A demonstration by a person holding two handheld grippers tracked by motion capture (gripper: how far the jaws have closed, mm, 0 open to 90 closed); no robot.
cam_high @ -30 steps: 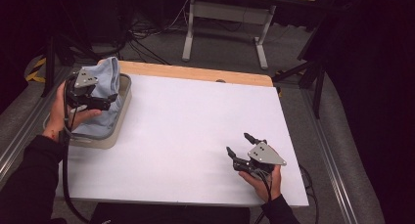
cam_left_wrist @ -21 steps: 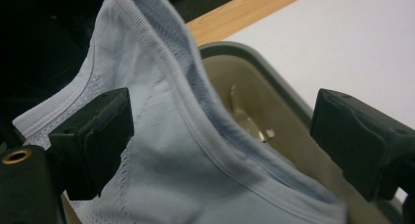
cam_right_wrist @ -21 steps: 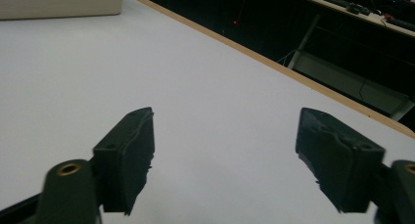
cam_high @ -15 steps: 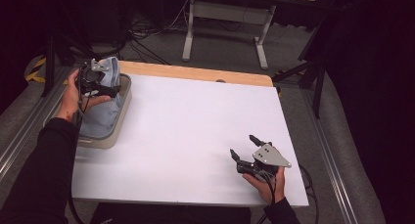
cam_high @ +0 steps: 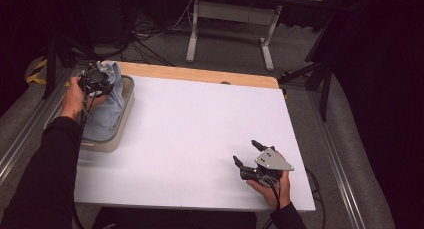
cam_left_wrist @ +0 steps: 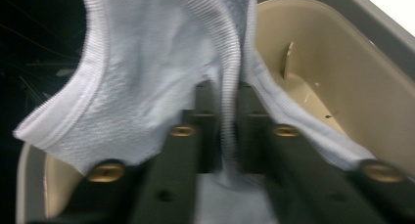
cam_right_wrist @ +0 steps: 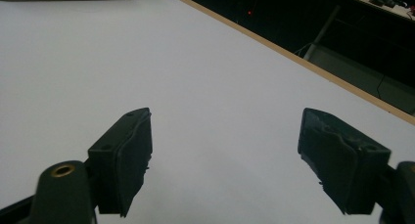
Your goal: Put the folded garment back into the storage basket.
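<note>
Cloth (cam_left_wrist: 147,77) lies in the beige tub (cam_high: 120,121) at the table's left edge, and the left gripper (cam_high: 95,80) has just clamped its ribbed hem (a fold sits between the jaws). It looks ready to be lifted out, while the right gripper (cam_right_wrist: 225,160) waits with jaws apart over bare table (cam_high: 200,124).

One pale blue ribbed-knit cloth garment (cam_high: 107,111), bunched as a single piece. One beige plastic tub with rounded corners (cam_high: 126,96), which holds the garment. One white rectangular table top with a light wooden strip along its far edge (cam_high: 200,124). Two hand-held black two-jaw grippers: the left gripper (cam_high: 96,80) over the tub, the right gripper (cam_high: 246,154) above the table's near right part. Two hands, one on each gripper. One grey metal table frame with two legs (cam_high: 227,16) on the floor beyond.
</note>
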